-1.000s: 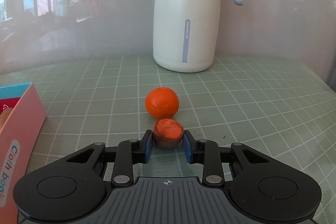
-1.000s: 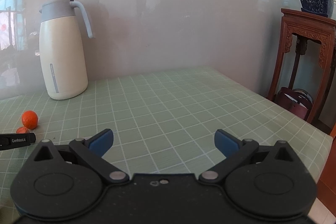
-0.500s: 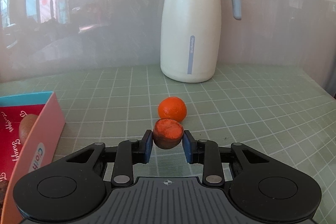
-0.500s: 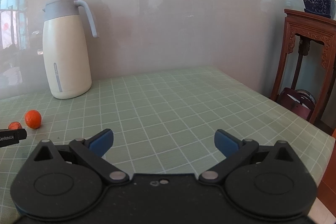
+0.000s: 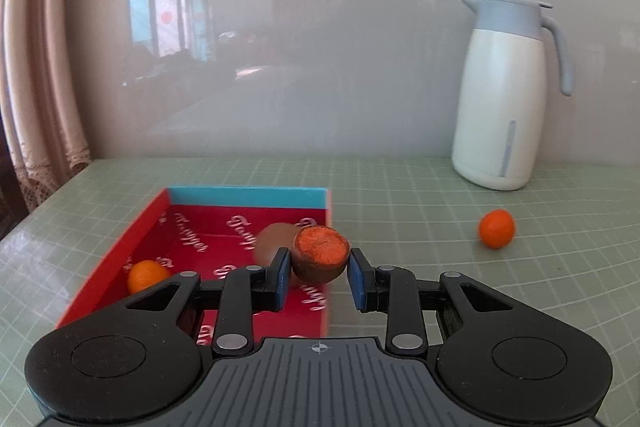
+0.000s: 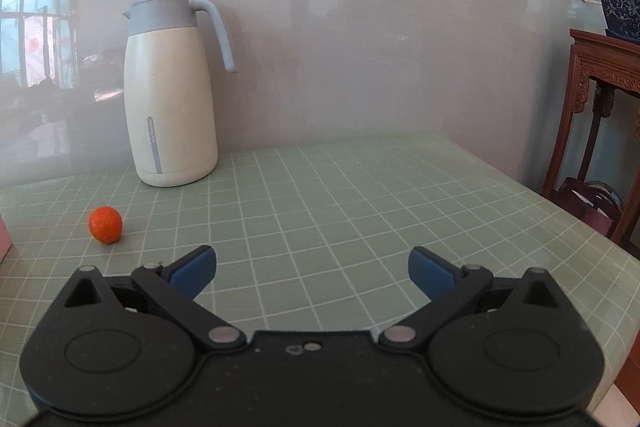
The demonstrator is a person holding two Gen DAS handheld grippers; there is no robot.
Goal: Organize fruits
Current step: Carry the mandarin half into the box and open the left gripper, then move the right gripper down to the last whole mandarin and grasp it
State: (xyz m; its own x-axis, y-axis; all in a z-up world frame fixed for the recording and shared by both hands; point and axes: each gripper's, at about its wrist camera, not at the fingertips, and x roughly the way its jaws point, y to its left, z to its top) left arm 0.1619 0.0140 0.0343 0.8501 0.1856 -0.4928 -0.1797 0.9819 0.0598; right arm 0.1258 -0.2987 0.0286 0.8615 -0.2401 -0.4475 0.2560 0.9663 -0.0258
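My left gripper point(image 5: 319, 273) holds a brown fruit with an orange cut face point(image 5: 320, 253) above the right part of a red box with a blue far wall point(image 5: 248, 197). A narrow gap shows by the right pad. Inside the box lie a brown fruit point(image 5: 274, 239) and a small orange point(image 5: 145, 275). Another orange point(image 5: 496, 228) sits on the green checked table right of the box; it also shows in the right wrist view point(image 6: 105, 224). My right gripper point(image 6: 312, 269) is open and empty above the table.
A white jug with a grey lid and handle point(image 5: 506, 95) stands at the back by the glossy wall; it also shows in the right wrist view point(image 6: 172, 95). A wooden stand with a potted plant point(image 6: 600, 99) is beyond the table's right edge. A curtain point(image 5: 36, 67) hangs at the left.
My left gripper has lifted the cut fruit and swung left, from beside the loose orange to over the red box. The right gripper has shifted a little and stays open.
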